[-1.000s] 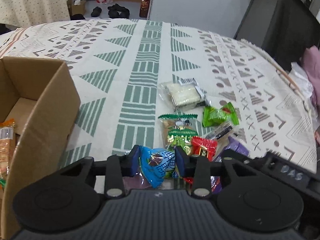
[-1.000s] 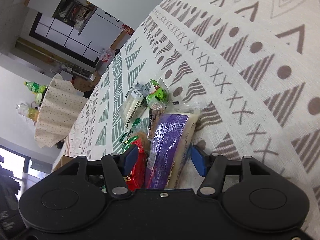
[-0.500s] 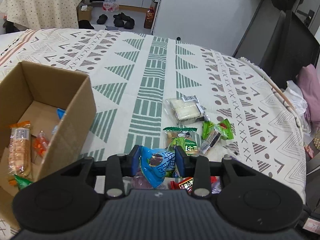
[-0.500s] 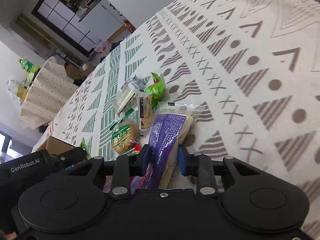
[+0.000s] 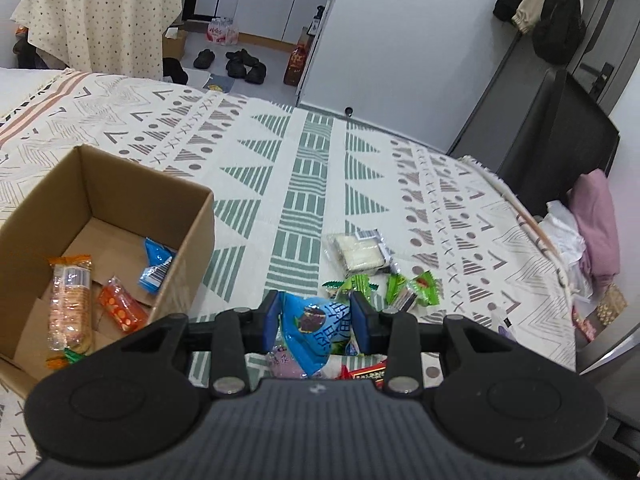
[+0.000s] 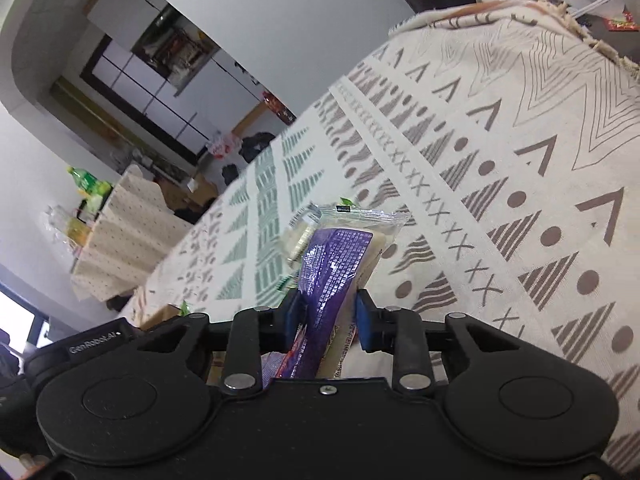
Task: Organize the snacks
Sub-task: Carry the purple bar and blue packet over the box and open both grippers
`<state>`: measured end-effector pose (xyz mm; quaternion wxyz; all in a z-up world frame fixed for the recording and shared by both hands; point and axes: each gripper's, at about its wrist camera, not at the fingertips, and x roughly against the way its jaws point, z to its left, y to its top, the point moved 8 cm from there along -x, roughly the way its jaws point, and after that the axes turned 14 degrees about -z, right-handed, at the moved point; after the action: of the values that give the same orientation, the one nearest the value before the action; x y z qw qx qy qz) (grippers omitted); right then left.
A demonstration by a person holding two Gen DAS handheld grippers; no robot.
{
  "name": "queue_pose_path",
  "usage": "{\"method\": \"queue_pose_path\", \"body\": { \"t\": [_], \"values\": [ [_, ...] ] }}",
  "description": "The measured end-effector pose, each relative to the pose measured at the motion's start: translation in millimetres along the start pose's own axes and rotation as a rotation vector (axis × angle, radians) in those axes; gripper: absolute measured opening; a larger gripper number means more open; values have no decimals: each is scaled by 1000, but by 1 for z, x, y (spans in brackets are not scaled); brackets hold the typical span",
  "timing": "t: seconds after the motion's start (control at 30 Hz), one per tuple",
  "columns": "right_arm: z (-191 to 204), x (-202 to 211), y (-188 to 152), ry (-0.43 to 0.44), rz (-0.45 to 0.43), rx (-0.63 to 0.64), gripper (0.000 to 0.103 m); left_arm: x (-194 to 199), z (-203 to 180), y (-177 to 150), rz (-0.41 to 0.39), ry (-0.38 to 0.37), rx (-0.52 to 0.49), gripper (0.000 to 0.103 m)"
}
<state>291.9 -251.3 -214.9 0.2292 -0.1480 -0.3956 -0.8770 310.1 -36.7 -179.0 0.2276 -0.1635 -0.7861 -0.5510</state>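
Box left, snacks right, all on the bed.
The box (image 5: pixel 192 240) holds 3 packets; loose snack packets (image 5: pixel 360 252) lie to its right.

The left hand-held gripper (image 5: pixel 316 322) and the right hand-held gripper (image 6: pixel 329 316) are matte black plastic bodies with round discs, silver screws and blue finger pads (image 5: pixel 271 307).

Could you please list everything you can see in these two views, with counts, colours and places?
cardboard box: one, brown, open, on the bed at left
snacks in box: four, one long orange pack, one small orange, one blue, one green mostly hidden
white wafer pack: one, clear wrap, on the blanket
green packets: several, below the wafer pack
red packet: one, partly hidden under the left gripper
blanket: one, cream, green and grey patterns
blue snack bag: one, in the left gripper
purple snack pack: one, in the right gripper
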Motion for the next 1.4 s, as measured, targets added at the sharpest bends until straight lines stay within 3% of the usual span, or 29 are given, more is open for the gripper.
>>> {"method": "queue_pose_path", "body": {
  "t": [0.9,1.4],
  "values": [
    [126,12,-4,158,-41,92,28,49,63,65,-122,3,168,36],
    [179,-15,-37,212,5,124,28,43,121,76,-98,76,295,36]
  ]
}}
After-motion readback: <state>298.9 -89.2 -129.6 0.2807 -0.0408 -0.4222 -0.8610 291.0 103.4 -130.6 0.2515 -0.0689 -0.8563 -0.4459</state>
